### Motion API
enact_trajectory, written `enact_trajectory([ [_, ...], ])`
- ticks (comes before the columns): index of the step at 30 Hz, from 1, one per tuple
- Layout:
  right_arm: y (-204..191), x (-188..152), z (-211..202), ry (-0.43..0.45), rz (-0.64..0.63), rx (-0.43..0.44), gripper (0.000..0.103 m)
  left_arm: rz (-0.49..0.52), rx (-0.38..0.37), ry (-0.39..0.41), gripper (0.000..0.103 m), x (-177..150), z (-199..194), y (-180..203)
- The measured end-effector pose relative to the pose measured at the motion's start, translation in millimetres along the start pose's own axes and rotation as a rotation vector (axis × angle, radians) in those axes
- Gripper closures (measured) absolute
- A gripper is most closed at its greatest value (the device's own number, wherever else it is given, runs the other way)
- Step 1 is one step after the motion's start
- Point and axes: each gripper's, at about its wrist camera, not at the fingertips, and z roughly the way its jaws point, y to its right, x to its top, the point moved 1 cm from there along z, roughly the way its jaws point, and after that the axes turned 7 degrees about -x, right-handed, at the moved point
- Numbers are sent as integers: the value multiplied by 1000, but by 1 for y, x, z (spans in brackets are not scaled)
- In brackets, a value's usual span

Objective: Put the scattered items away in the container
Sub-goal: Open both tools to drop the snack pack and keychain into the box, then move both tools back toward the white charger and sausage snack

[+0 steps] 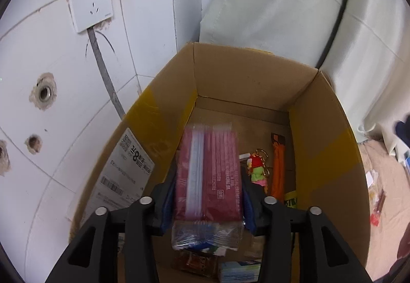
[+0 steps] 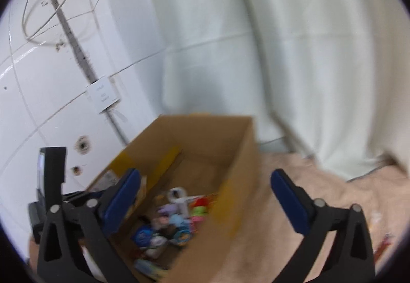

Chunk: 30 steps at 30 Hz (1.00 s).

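Hovering over the cardboard box (image 1: pixel 246 72), my left tongs (image 1: pixel 208 202) pinched a red packet (image 1: pixel 212 170) — positioned to drop inside | right tongs (image 2: pixel 205 195) spread, empty — clear.

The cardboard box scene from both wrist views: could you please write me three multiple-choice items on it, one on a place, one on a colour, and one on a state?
1. Where is the red packet?
A. Between the left tool's fingers, over the open box
B. On the beige cloth outside the box
C. In the right tool

2. What colour is the tape on the box walls?
A. Green
B. Yellow
C. Silver

3. How does the right tool stand?
A. Shut on a toy
B. Shut on nothing
C. Open and empty

Key: 1 A, the left tool clamps the red packet above the cardboard box. 2 B, yellow tape crosses the wall. 3 C, the right tool has its blue pads wide apart with nothing between.
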Motion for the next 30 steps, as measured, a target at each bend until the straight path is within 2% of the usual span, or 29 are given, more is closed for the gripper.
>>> enact_trajectory([
  [1,4,1,-5,8,-9,-23,0,2,9,13,22,0,-2,1],
  [2,8,1,-9,7,-14,-37,0,8,11,21,8,1,-3,3],
  [4,18,2,-15,10,-23,-76,0,19,12,28,1,2,-7,8],
  [9,49,3,-33,63,6,-165,0,24,-6,79,1,6,-26,23],
  [13,86,-1,-56,115,53,-217,0,42,-97,143,0,14,-50,52],
  [16,117,-3,-72,118,87,-263,0,80,-144,174,0,18,-61,88],
  [22,162,-13,-104,109,66,-416,0,179,-248,173,0,16,-57,174],
  [25,187,-22,-119,104,91,-434,0,219,-307,176,0,7,-50,211],
  [30,215,-39,-129,72,88,-490,0,304,-317,196,0,-11,-31,265],
])
